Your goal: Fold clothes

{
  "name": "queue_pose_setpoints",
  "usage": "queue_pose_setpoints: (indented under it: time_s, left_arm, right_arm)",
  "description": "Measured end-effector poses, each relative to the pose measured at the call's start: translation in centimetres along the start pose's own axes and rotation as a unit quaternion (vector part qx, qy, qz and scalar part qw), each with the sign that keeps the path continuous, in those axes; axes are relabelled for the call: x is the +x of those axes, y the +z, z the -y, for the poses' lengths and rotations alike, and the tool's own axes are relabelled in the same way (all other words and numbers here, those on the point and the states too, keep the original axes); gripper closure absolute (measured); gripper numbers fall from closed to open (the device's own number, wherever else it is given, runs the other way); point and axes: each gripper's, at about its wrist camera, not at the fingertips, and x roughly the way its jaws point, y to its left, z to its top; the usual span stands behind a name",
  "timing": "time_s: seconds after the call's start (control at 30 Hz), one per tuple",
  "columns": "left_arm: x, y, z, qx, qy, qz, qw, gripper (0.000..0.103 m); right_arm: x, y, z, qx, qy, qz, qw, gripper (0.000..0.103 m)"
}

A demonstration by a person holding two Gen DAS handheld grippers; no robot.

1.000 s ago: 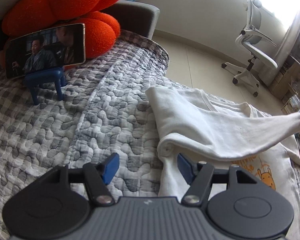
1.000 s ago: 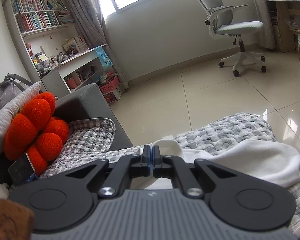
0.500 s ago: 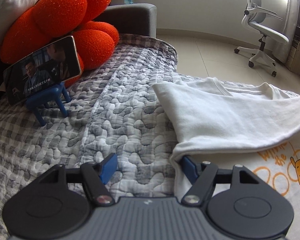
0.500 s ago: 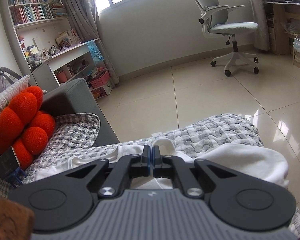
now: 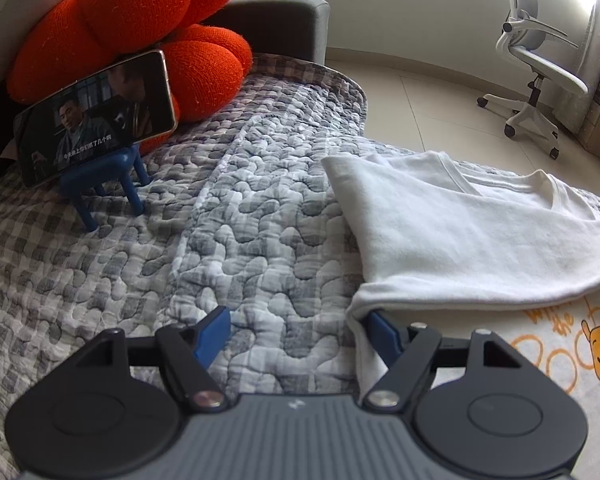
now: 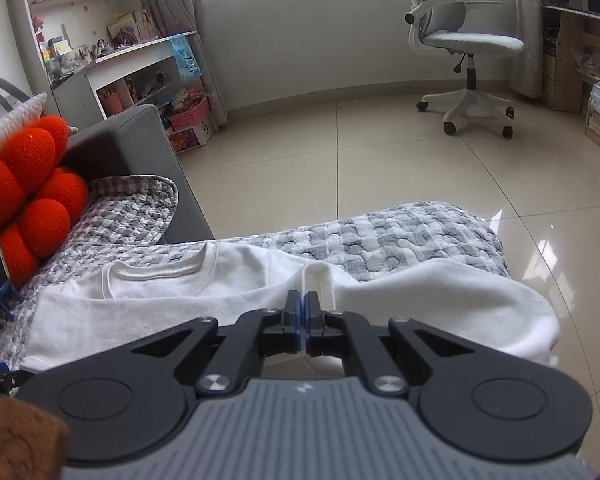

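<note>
My left gripper [image 5: 296, 330] sits low over the quilt [image 5: 228, 240] with its jaws spread wide and nothing between them. Its right blue pad [image 5: 382, 334] is tucked under the folded edge of the white shirt [image 5: 460, 248]; the left pad is over bare quilt, clear of the cloth.

My right gripper [image 6: 302, 314] has its jaws clenched on a ridge of the shirt [image 6: 172, 296], and the pinched fabric rises in a thin fold just ahead of the tips.

The shirt lies on the quilt, collar toward the room, with one side folded across the body. In the left view a yellow bear print [image 5: 598, 346] with orange lettering shows on the part below the fold. In the right view the far side of the shirt bulges out to the quilt's edge above the tiled floor [image 6: 380, 160].

Further up the quilt a phone [image 5: 96, 116] with a lit screen leans on a small blue stand [image 5: 104, 180], right in front of an orange cushion [image 5: 140, 20]. An office chair [image 6: 460, 48] stands on the floor by the wall, and a bookshelf [image 6: 80, 0] fills the left corner.
</note>
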Motion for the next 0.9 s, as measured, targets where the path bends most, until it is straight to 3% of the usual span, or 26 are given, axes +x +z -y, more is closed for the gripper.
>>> queue_pose_setpoints:
  time_s: [0.17,0.23,0.43,0.47,0.63,0.67,0.83,0.9]
  left_arm:
    - [-0.1,-0.1,0.4,0.017,0.007,0.003,0.9998,0.027]
    - [-0.1,-0.1,0.4,0.018,0.008,0.002,0.9998,0.027]
    - [0.1,0.0,0.2,0.012,0.004,-0.006,0.9999,0.027]
    - [0.1,0.0,0.2,0.012,0.004,-0.007,0.9999,0.027]
    - [-0.1,0.0,0.3,0.021,0.006,-0.008,0.9997,0.027]
    - [-0.1,0.0,0.3,0.022,0.006,-0.009,0.9997,0.027]
    - [-0.2,0.1,-0.1,0.013,-0.004,-0.014,0.9998,0.026]
    - [-0.6,0.2,-1.0,-0.008,-0.019,-0.013,0.9997,0.026]
  right_arm:
    - [-2.5,1.4,-0.8,-0.006,0.043,0.083,0.996,0.101]
    - [-2.3,1.4,-0.7,-0.011,0.042,0.083,0.996,0.101]
    - [2.4,-0.9,0.4,-0.031,-0.034,-0.039,0.998,0.1]
    - [2.3,-0.8,0.5,-0.03,-0.027,-0.034,0.999,0.1]
    - [-2.1,1.5,-0.6,-0.031,0.045,0.076,0.996,0.101]
    - [-2.4,1.7,-0.7,-0.032,0.047,0.08,0.995,0.101]
    - [2.7,-0.8,0.7,-0.057,-0.044,-0.048,0.996,0.1]
    - [3.5,-1.6,0.9,-0.061,-0.049,-0.07,0.995,0.1]
